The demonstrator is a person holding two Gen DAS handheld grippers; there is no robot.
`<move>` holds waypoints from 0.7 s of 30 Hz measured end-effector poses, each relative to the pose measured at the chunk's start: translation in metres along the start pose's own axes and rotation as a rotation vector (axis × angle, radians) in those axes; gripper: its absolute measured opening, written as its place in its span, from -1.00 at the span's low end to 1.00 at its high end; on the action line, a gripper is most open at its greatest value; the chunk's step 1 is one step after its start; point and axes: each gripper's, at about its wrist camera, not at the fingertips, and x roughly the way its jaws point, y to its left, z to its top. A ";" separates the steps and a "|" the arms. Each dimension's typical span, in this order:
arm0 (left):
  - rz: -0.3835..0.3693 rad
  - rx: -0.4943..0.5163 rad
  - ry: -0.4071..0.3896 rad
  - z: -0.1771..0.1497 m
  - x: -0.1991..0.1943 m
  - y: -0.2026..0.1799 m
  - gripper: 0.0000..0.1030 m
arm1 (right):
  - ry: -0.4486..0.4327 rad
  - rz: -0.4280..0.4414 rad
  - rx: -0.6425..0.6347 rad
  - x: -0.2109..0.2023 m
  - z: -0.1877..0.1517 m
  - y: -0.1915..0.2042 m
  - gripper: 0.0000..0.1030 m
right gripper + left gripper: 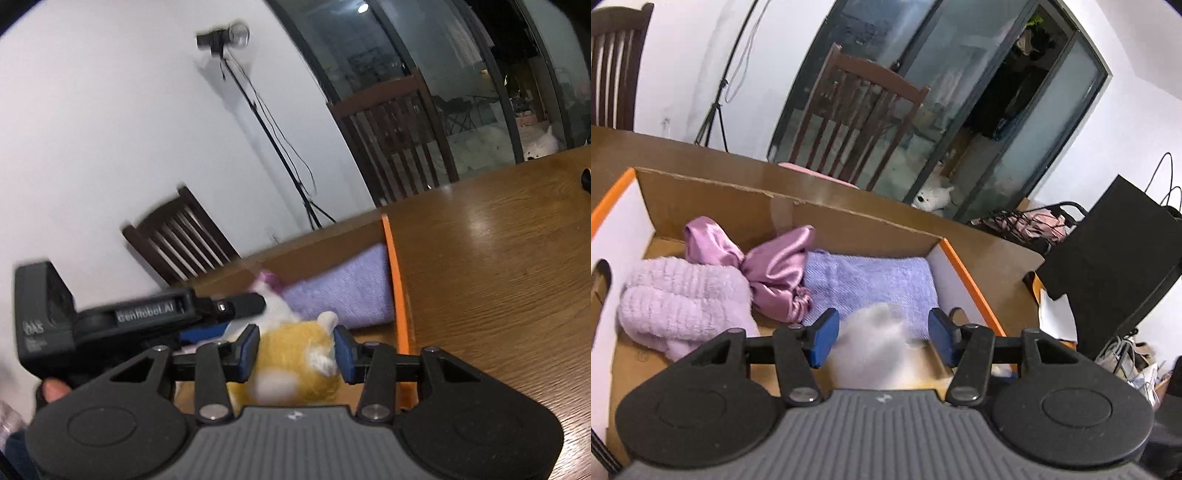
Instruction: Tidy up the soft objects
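Note:
A cardboard box [746, 206] with an orange rim sits on the wooden table. Inside lie a fluffy pink towel [683, 299], a shiny pink satin cloth [768, 269] and a folded lilac towel [871, 280]. My left gripper [882, 338] has its blue pads either side of the blurred white end of a plush toy [879, 350]; the jaws look wide and contact is unclear. My right gripper [297, 350] has its pads against the sides of the yellow and white plush toy [291, 362] over the box's right end, next to the lilac towel [340, 291]. The left gripper [155, 314] shows at the left in the right wrist view.
The wooden table [498, 277] stretches right of the box's orange rim [397, 288]. Dark wooden chairs [860, 122] stand behind the table. A tripod stand [277, 129] stands by the white wall. A black bag [1115, 258] stands right of the table.

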 end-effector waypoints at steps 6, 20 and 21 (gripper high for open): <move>0.004 0.081 -0.018 -0.004 -0.030 -0.014 0.15 | -0.002 -0.079 -0.065 -0.002 -0.006 0.019 0.04; 0.155 0.379 -0.170 -0.037 -0.209 -0.051 0.52 | -0.196 -0.091 -0.205 -0.156 0.015 0.065 0.52; 0.159 0.387 -0.184 -0.042 -0.222 -0.053 0.54 | -0.202 -0.089 -0.220 -0.166 0.012 0.070 0.53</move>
